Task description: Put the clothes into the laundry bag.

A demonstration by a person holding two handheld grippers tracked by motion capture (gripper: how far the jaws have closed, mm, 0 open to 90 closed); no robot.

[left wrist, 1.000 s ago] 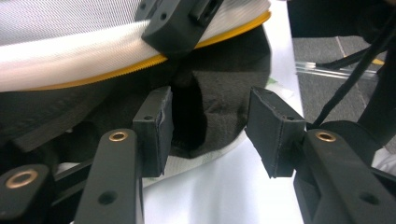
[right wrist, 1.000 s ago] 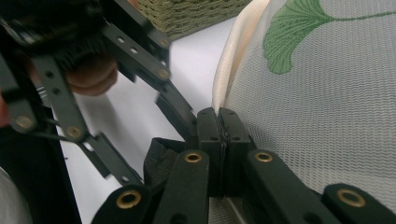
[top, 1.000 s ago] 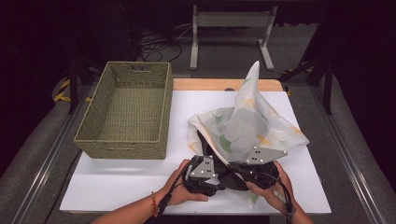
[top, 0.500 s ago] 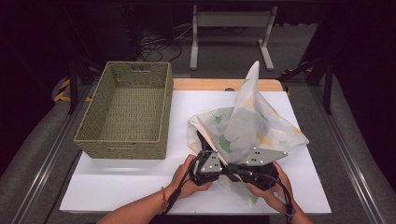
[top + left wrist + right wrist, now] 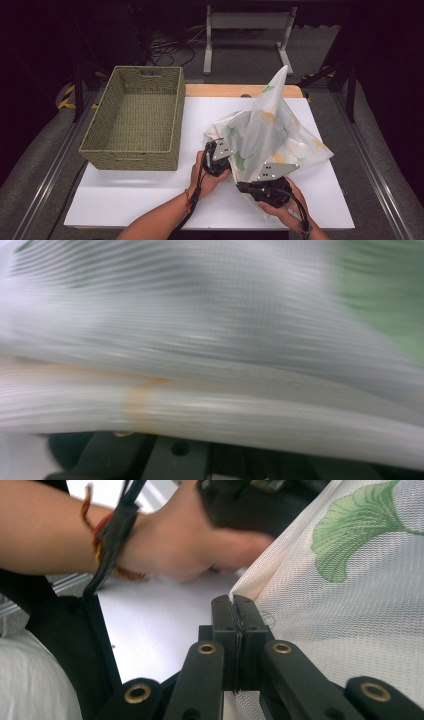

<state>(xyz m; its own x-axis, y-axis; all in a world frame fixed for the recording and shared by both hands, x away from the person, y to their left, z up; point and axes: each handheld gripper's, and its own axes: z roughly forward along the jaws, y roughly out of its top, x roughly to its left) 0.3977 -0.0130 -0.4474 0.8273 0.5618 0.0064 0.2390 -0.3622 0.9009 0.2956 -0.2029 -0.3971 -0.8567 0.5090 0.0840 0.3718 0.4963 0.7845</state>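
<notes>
A sheer white cloth (image 5: 272, 127) printed with green and yellow leaves lies bunched on the white table (image 5: 150, 192), one corner standing up in a peak. My right gripper (image 5: 243, 187) is shut on the cloth's near edge; in the right gripper view the jaws (image 5: 234, 605) meet with the mesh hem (image 5: 350, 605) pinched between them. My left gripper (image 5: 231, 164) sits at the cloth's left edge and reads as shut on it. In the left gripper view, blurred fabric (image 5: 210, 340) drapes over its jaws and hides them. The left hand (image 5: 200, 545) is just beyond the right jaws.
A woven rectangular basket (image 5: 135, 117) stands on the table's left half, a short way left of the left hand. A wooden strip (image 5: 225, 91) runs along the table's back edge, with a metal stand (image 5: 245, 30) on the floor behind. Metal rails flank the table.
The left hand has slid right and away from me, from beside the right gripper to the cloth's left edge. The right hand has stayed put, and the cloth's peak still stands.
</notes>
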